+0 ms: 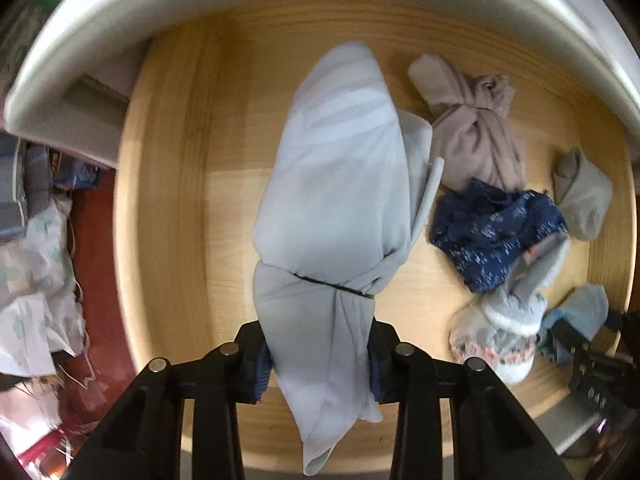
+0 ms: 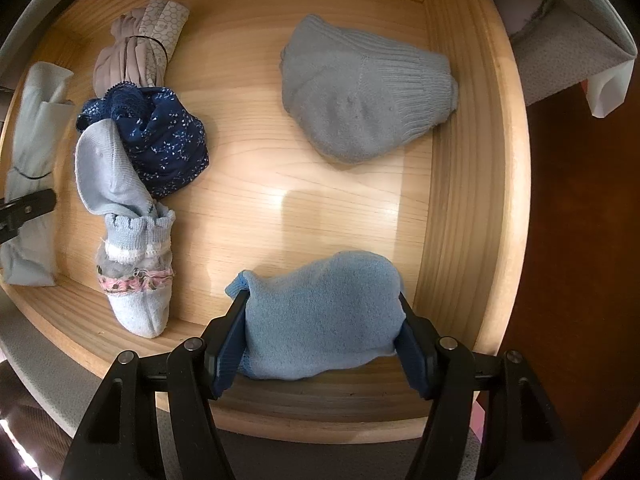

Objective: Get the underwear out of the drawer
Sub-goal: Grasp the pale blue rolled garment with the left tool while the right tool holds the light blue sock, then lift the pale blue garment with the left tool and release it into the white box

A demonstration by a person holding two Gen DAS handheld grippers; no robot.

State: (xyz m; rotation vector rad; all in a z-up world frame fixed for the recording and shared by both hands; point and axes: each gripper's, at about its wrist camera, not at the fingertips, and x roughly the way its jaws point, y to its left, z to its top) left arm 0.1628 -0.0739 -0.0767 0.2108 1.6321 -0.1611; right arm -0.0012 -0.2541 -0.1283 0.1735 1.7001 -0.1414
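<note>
Left claw (image 1: 320, 360) clamped on pale blue underwear bundle (image 1: 336, 200), banded with a black elastic, over the drawer (image 1: 176, 200) floor. Right claw (image 2: 322, 340) clamped on blue sock (image 2: 320, 316) at the drawer's near edge. Beyond: striped sock (image 2: 128, 240), navy patterned underwear (image 2: 160, 140), grey sock (image 2: 360, 92), beige bundle (image 2: 136, 48).

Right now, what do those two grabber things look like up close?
The left gripper and the right gripper look the same: matte black plastic frames that split into chunky angled struts, with round silver bolt heads on top. Each finger ends in a dark blue ribbed pad. No cables, sleeves or hands show.
</note>
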